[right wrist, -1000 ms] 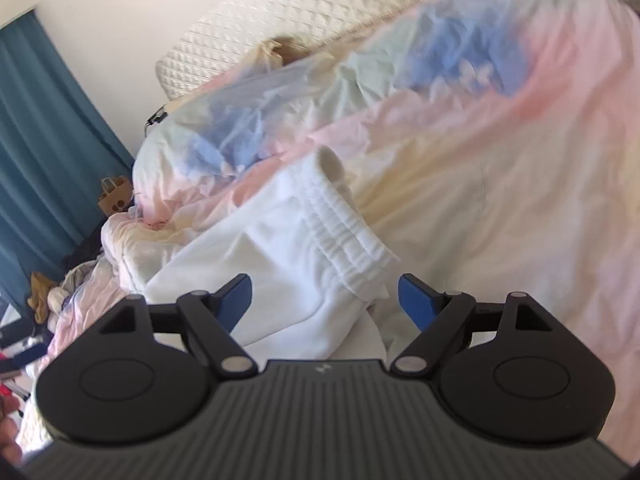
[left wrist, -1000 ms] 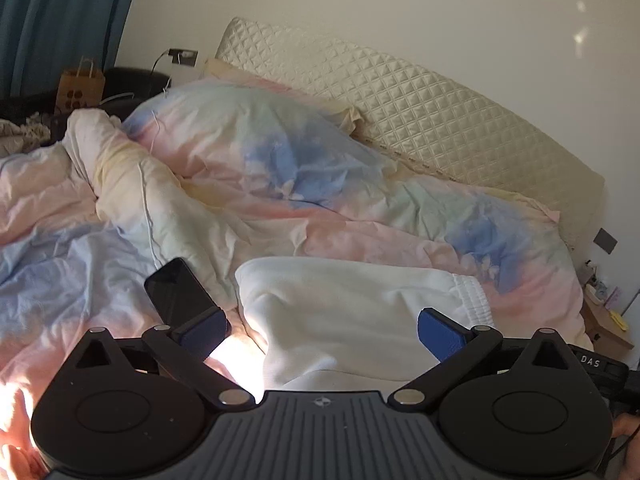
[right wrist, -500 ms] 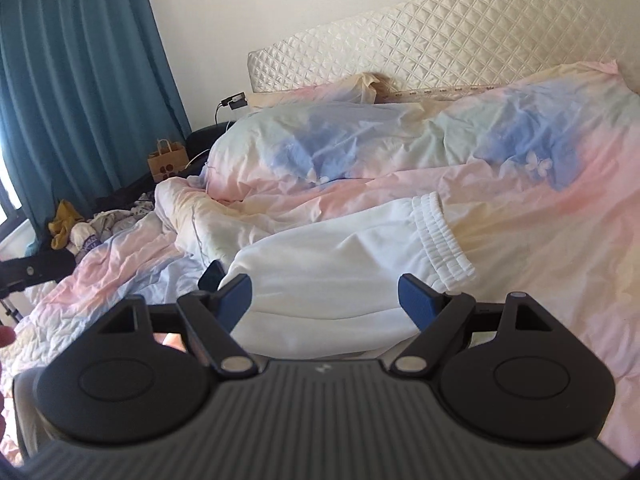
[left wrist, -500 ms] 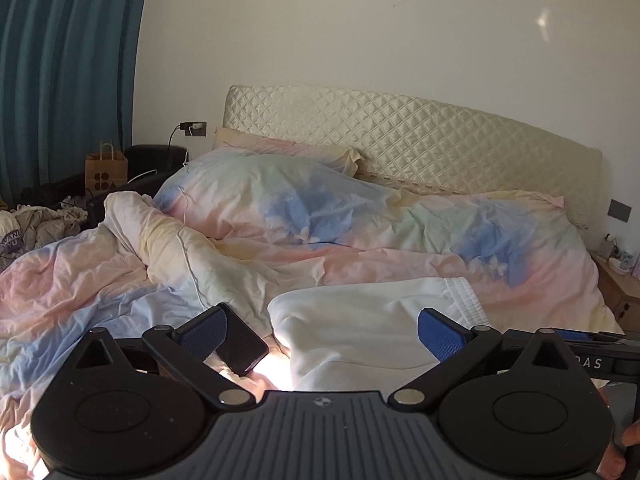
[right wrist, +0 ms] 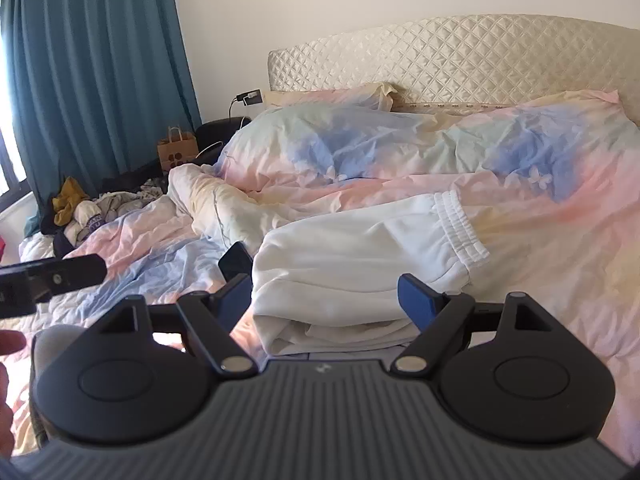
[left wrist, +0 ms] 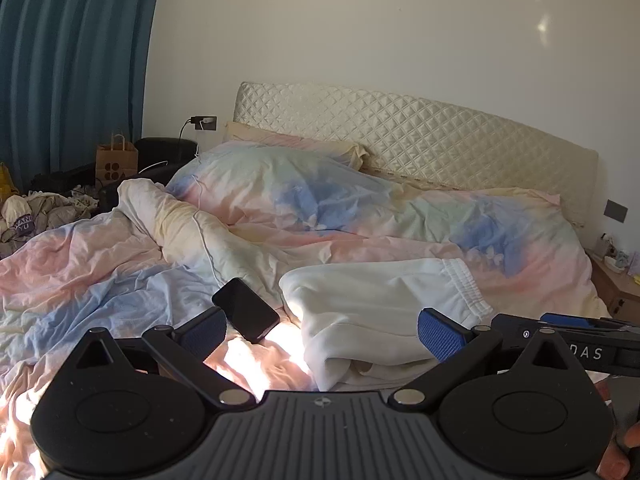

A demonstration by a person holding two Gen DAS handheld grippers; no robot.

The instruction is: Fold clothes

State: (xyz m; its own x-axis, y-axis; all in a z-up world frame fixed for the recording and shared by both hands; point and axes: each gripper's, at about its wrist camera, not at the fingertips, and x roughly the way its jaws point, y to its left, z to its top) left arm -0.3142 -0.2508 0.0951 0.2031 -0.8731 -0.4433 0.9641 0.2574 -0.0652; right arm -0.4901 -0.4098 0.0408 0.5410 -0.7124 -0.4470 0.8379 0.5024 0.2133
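White sweatpants [left wrist: 380, 304] lie folded in layers on the pastel duvet, elastic waistband [left wrist: 464, 284] toward the right; they also show in the right wrist view [right wrist: 352, 264]. My left gripper [left wrist: 322, 334] is open and empty, held just in front of the folded pile, not touching it. My right gripper [right wrist: 326, 300] is open and empty, its fingers level with the near edge of the pile. The right gripper shows at the right edge of the left wrist view [left wrist: 568, 336]; the left one shows at the left edge of the right wrist view [right wrist: 48, 280].
A black phone [left wrist: 245, 309] lies on the duvet just left of the sweatpants. The rumpled duvet [left wrist: 360, 216] covers the bed up to a quilted headboard [left wrist: 420, 140]. Loose clothes [right wrist: 80, 212], a paper bag [left wrist: 116, 162] and a blue curtain [right wrist: 92, 72] stand at the left.
Both grippers have drawn back and levelled out from the sweatpants, so the whole bed and headboard came into view. The folded sweatpants stay where they were.
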